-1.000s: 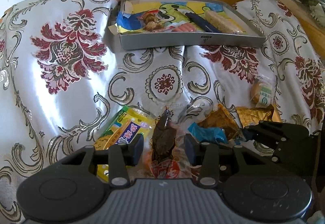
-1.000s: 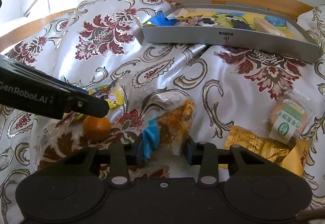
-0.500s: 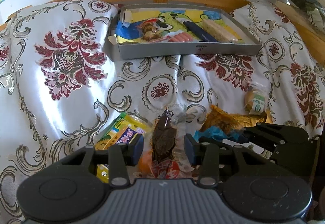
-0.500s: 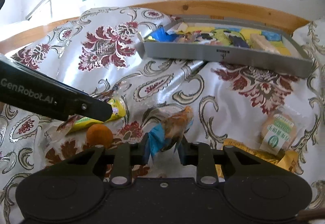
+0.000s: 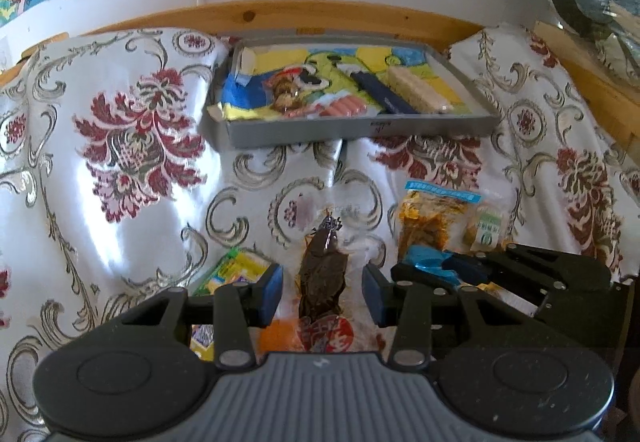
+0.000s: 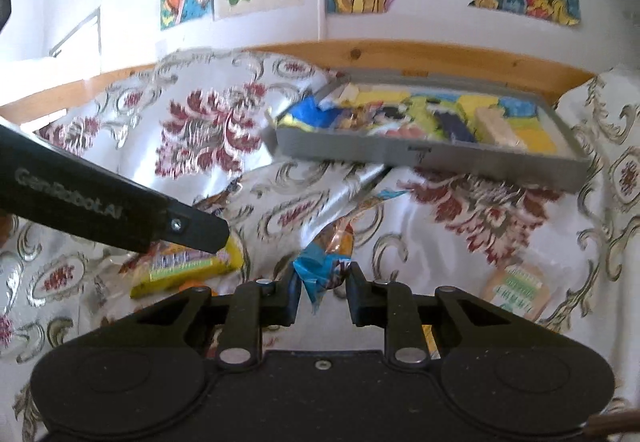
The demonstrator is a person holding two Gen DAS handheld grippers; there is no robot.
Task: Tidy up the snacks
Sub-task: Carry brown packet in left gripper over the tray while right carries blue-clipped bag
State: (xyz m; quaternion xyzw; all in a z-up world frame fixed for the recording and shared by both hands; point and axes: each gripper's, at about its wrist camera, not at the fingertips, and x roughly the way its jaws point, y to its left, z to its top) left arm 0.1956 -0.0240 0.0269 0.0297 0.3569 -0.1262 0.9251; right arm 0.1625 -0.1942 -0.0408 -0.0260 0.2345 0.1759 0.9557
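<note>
Between the right gripper's (image 6: 323,292) jaws, seemingly pinched: snack packet (image 6: 334,254).

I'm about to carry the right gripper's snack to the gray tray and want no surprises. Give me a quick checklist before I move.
1. Right gripper shut on the orange snack packet, pinching its blue end: ok.
2. Packet lifted off the cloth: cannot tell, the view is blurred.
3. Room in the gray tray: ok, bare yellow liner shows between the snacks.
4. Path to the tray: ok, only floral cloth lies between.
5. Left gripper out of the way: ok, open over the dark brown snack, off to one side.
6. Biscuit packet untouched: ok.
</note>
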